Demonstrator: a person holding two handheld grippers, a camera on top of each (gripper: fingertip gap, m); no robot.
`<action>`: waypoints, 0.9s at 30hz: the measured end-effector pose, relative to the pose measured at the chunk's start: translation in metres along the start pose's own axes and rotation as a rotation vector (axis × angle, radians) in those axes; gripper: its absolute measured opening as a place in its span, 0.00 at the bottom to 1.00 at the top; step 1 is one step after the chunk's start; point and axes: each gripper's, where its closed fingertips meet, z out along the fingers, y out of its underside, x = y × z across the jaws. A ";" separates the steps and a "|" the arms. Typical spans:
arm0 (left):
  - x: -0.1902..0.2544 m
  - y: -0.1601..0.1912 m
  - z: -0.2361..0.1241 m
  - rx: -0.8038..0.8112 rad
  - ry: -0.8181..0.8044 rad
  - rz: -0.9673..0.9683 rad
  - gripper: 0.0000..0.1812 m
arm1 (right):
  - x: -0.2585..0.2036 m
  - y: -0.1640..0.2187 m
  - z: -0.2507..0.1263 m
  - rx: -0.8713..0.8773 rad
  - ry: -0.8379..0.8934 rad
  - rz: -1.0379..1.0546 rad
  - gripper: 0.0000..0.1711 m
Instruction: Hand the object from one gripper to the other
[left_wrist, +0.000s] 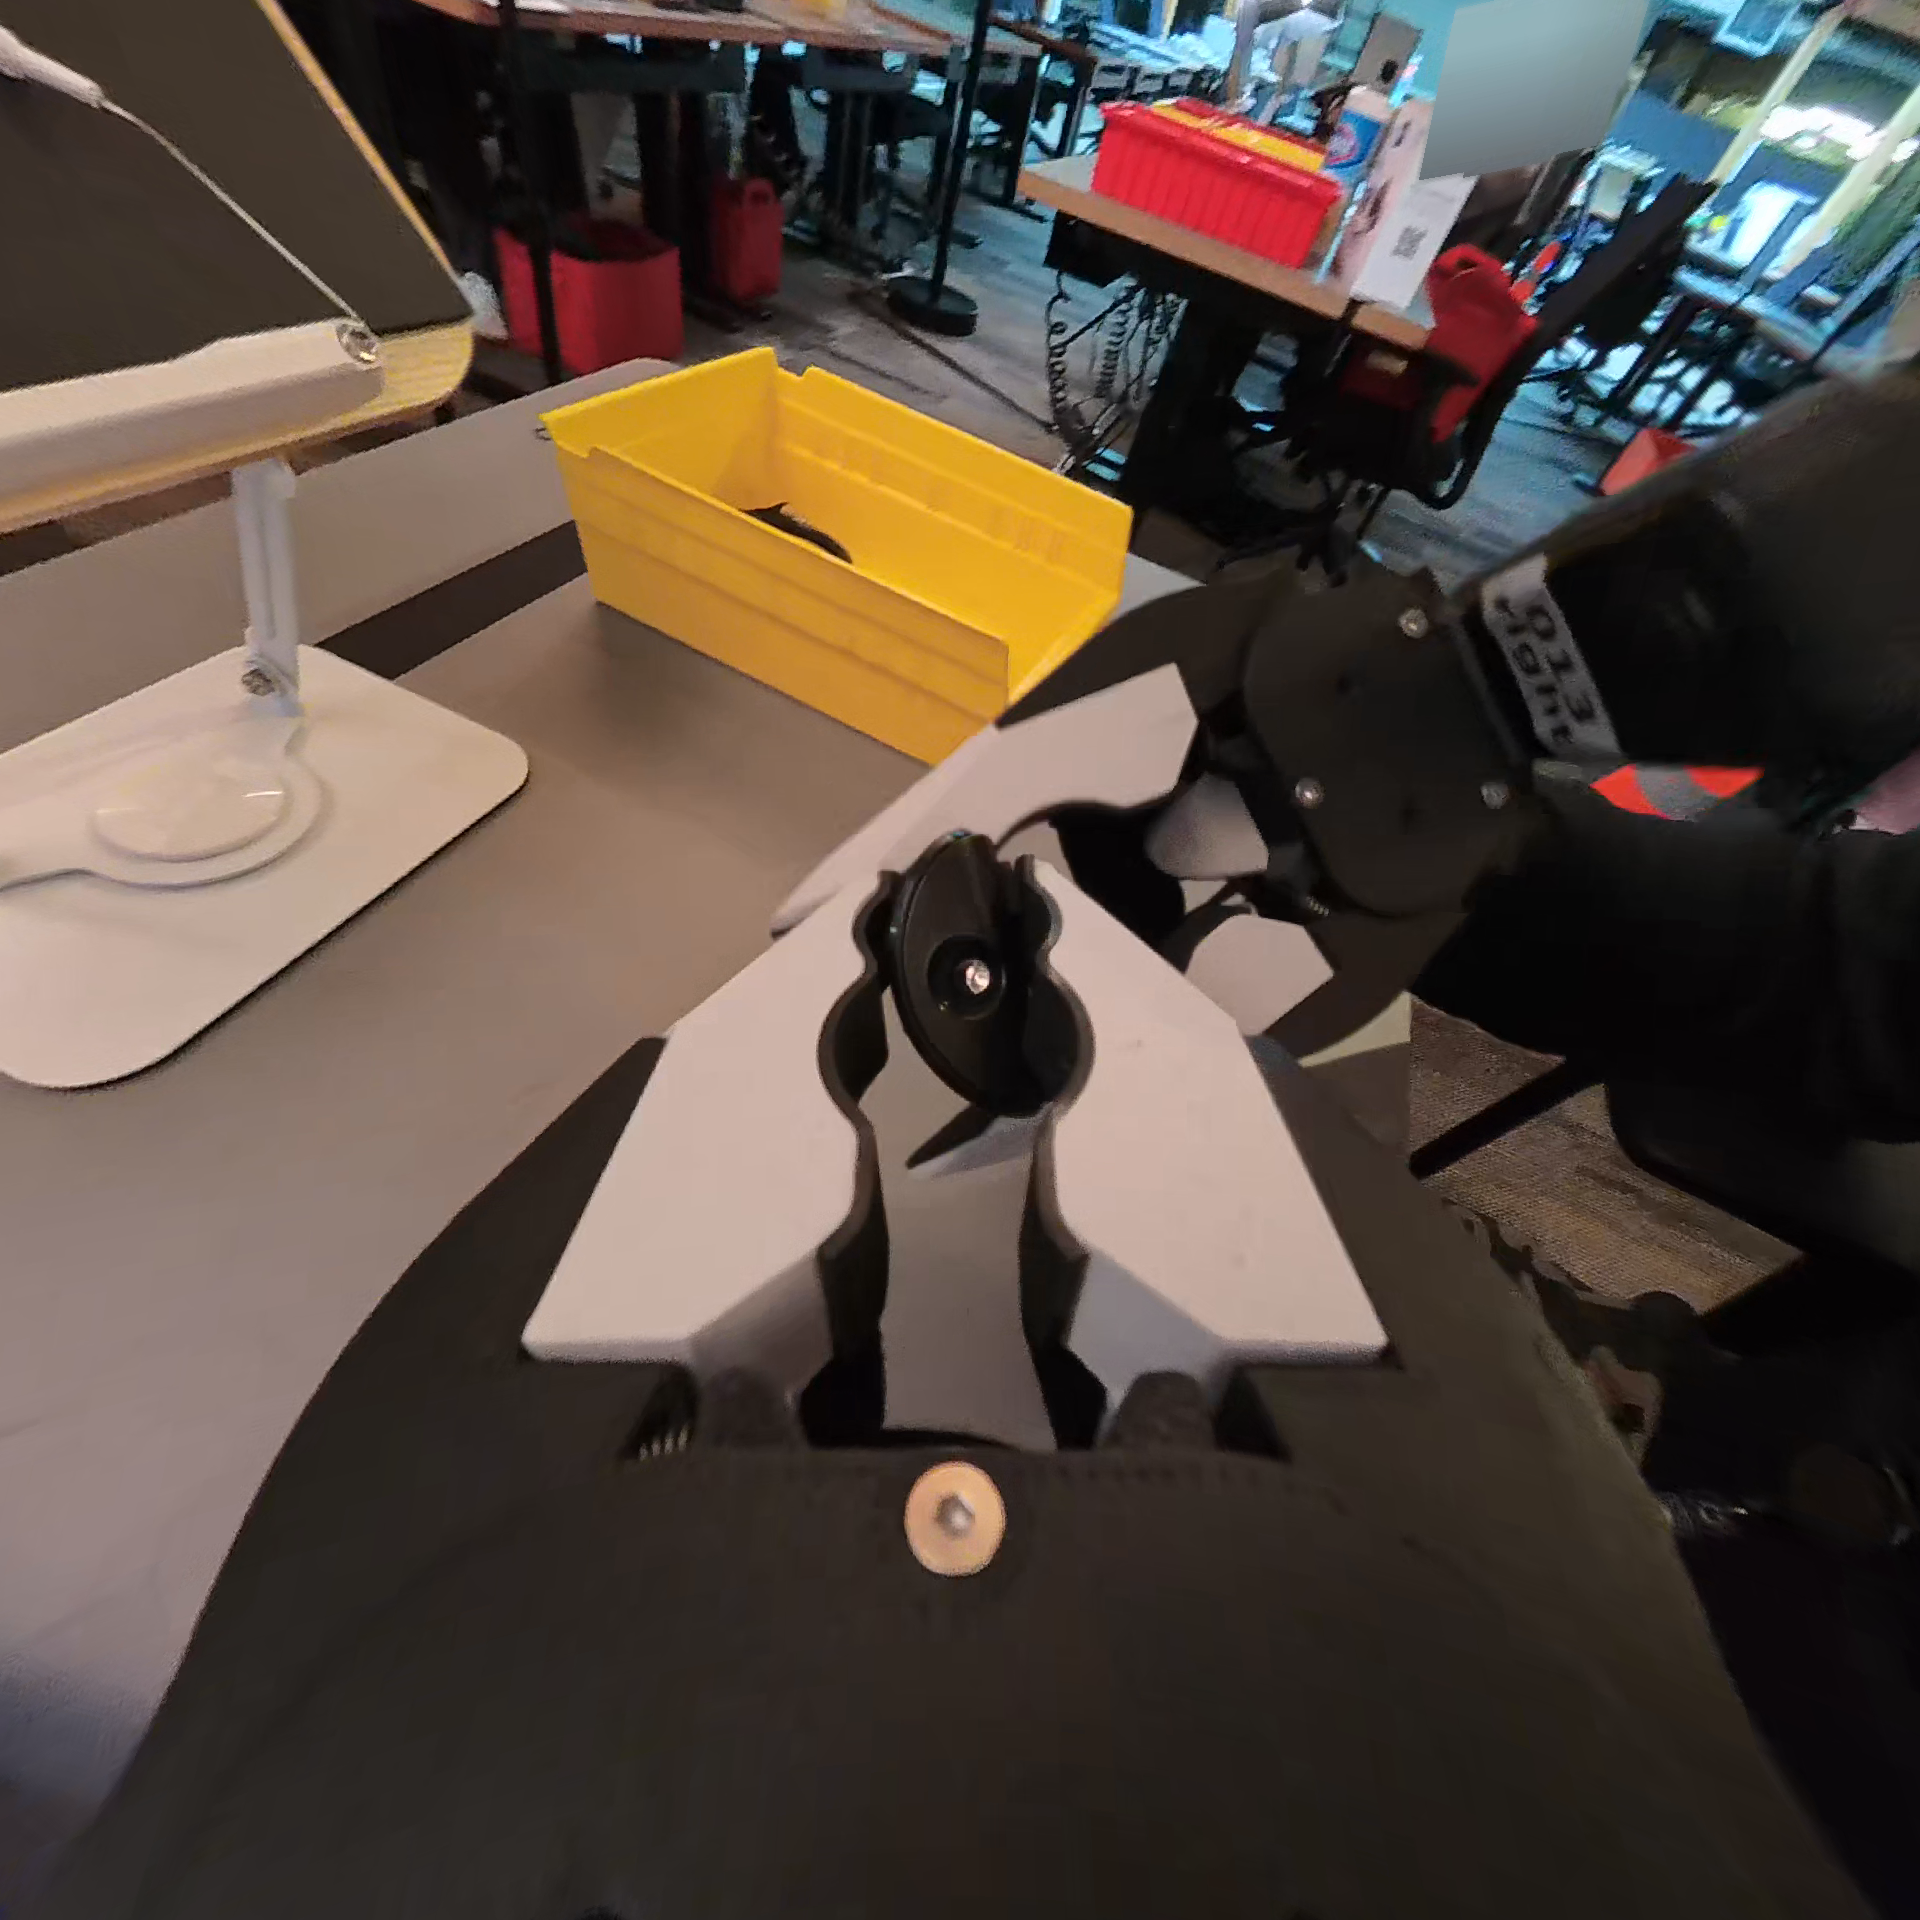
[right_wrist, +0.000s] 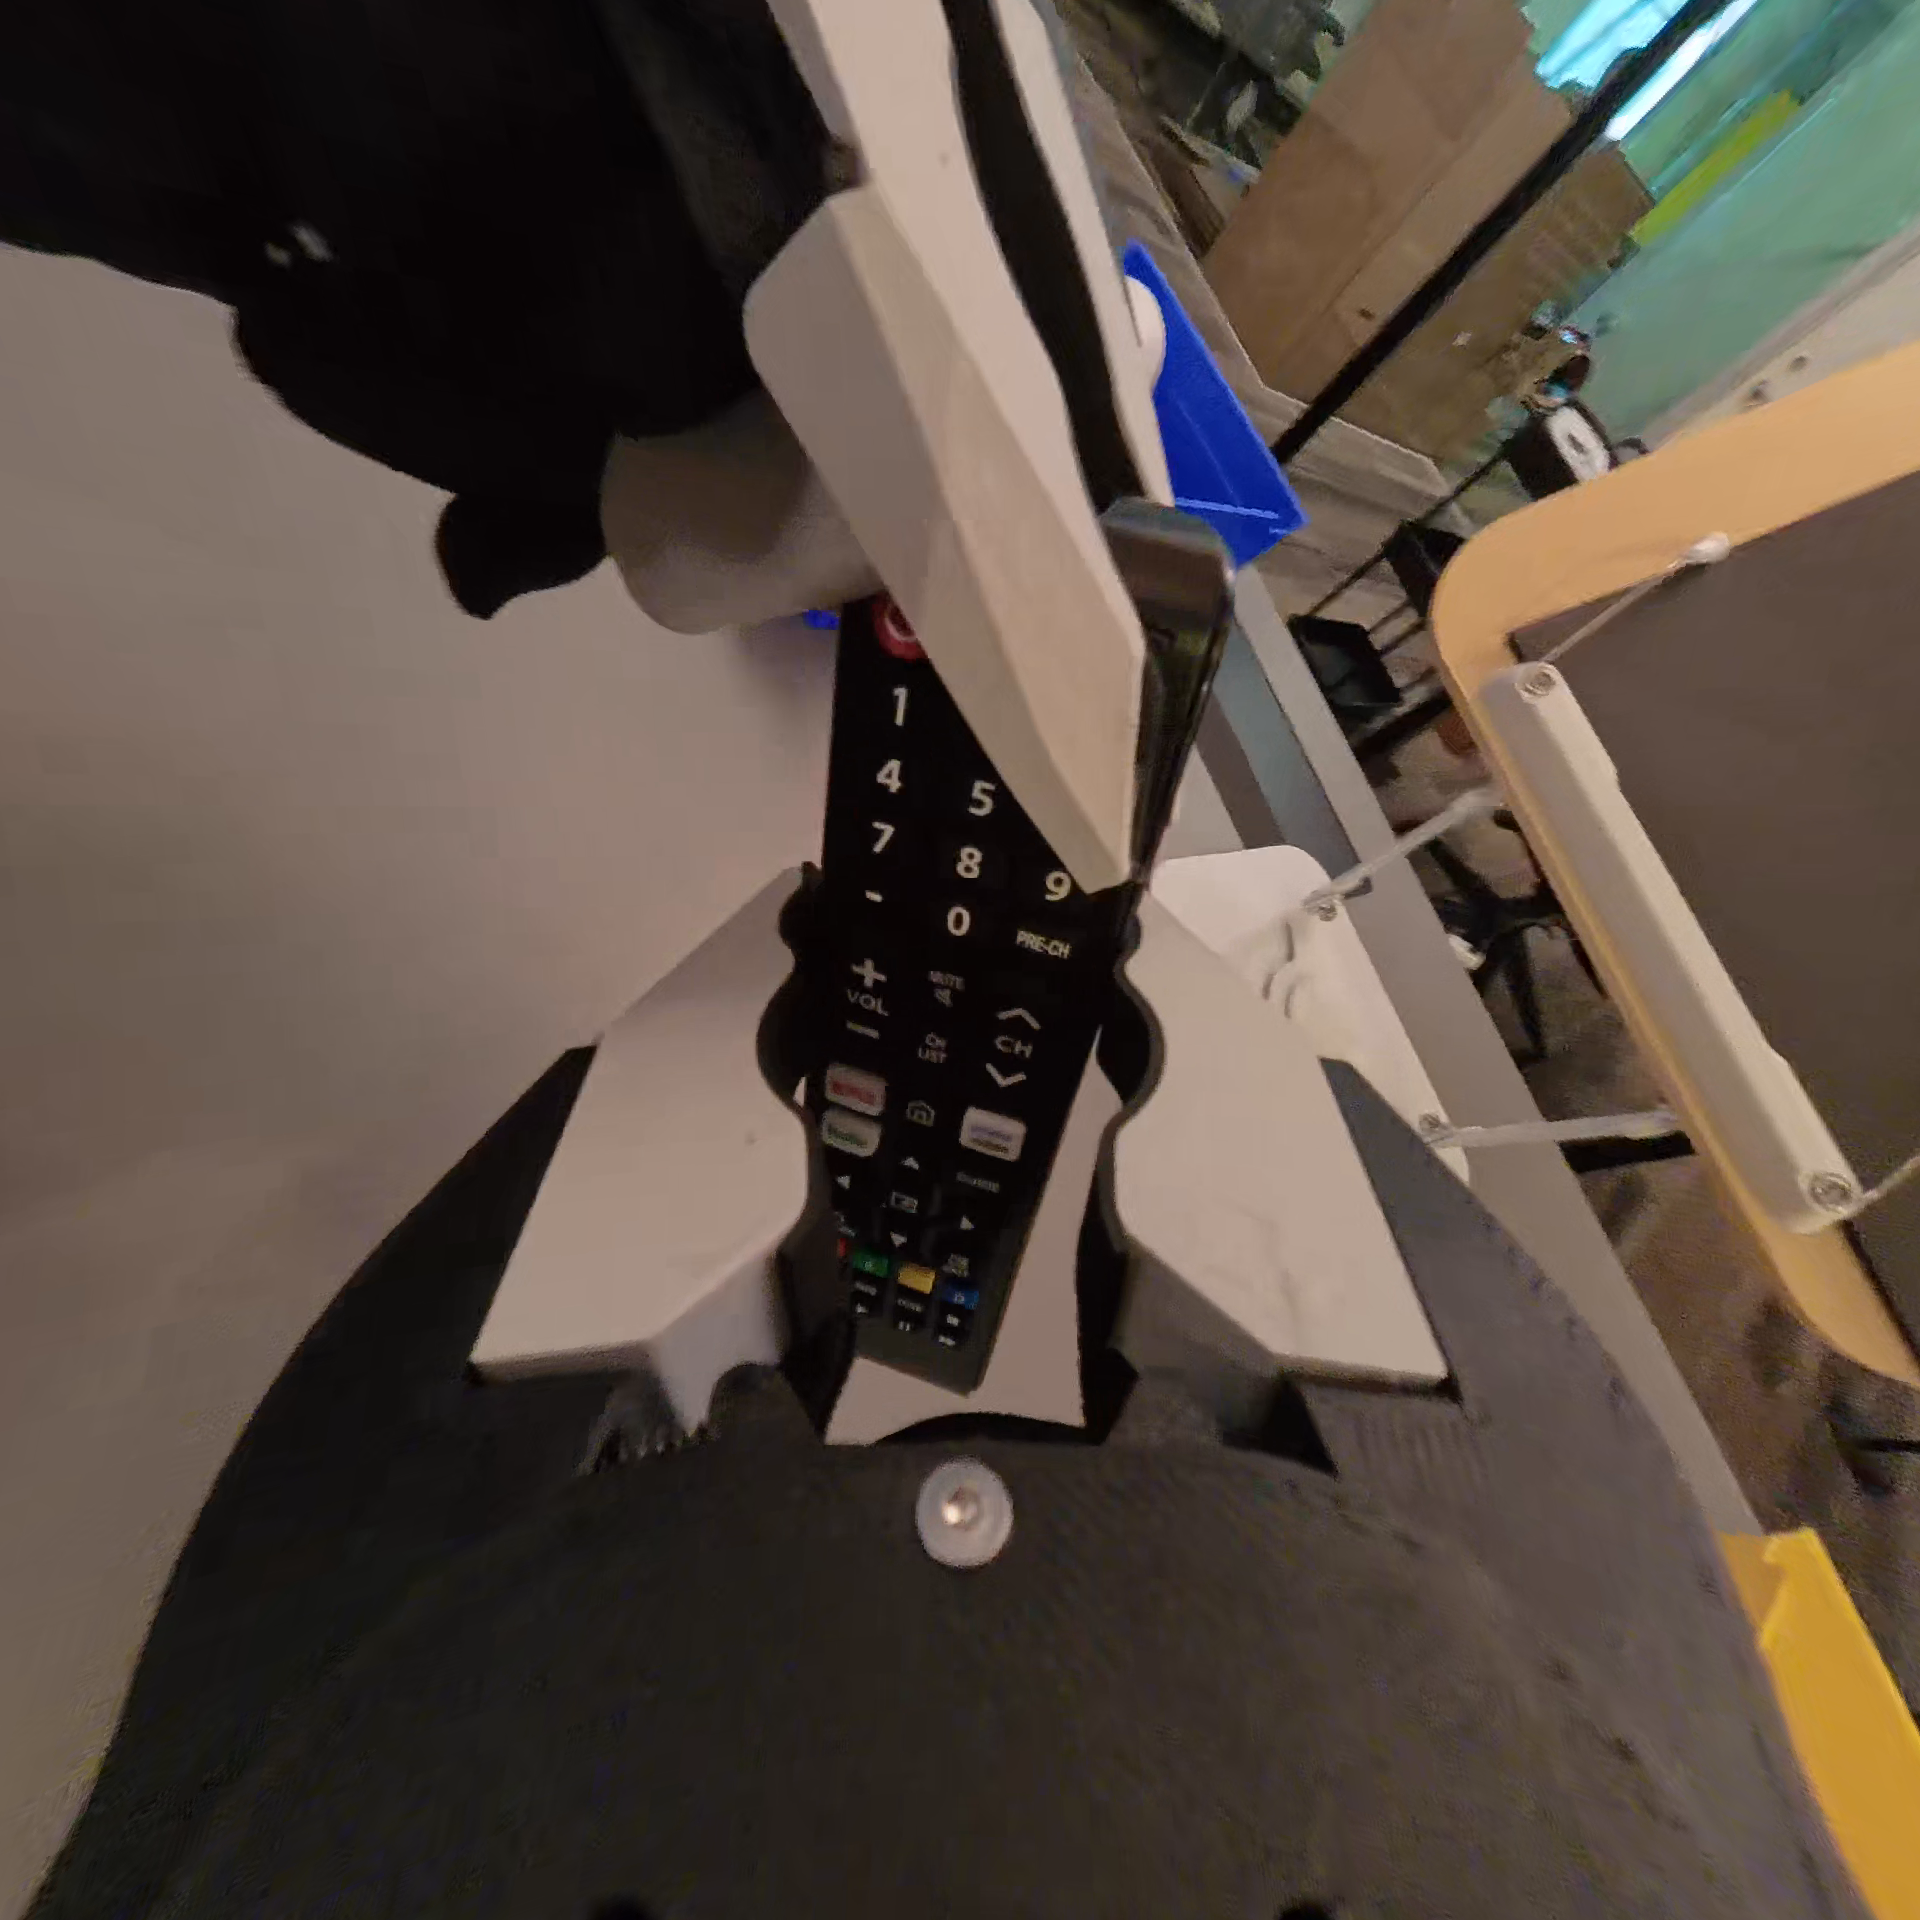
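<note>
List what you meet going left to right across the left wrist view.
White stand → yellow bin → remote control end-on in the left gripper → right gripper.

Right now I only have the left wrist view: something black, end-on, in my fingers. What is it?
Observer: A long black remote, button face toward the right wrist camera.
Operator: Does the right gripper have it?
Observer: Looks so. The right gripper has its fingertips against both long edges, about halfway along the remote.
Operator: Where am I on it?
Observer: The left gripper pinches the far end, front to back, with one finger over the topmost buttons.
</note>
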 end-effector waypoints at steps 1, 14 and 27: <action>-0.002 0.000 0.000 0.000 -0.014 -0.009 0.11 | 0.000 0.000 0.002 -0.006 0.013 -0.001 0.29; -0.004 -0.037 -0.018 0.254 -0.053 0.069 0.37 | 0.044 -0.020 -0.024 0.409 -0.082 0.473 0.28; -0.012 0.019 0.029 0.130 -0.313 0.403 0.41 | 0.082 -0.054 -0.072 0.906 -0.217 0.891 0.28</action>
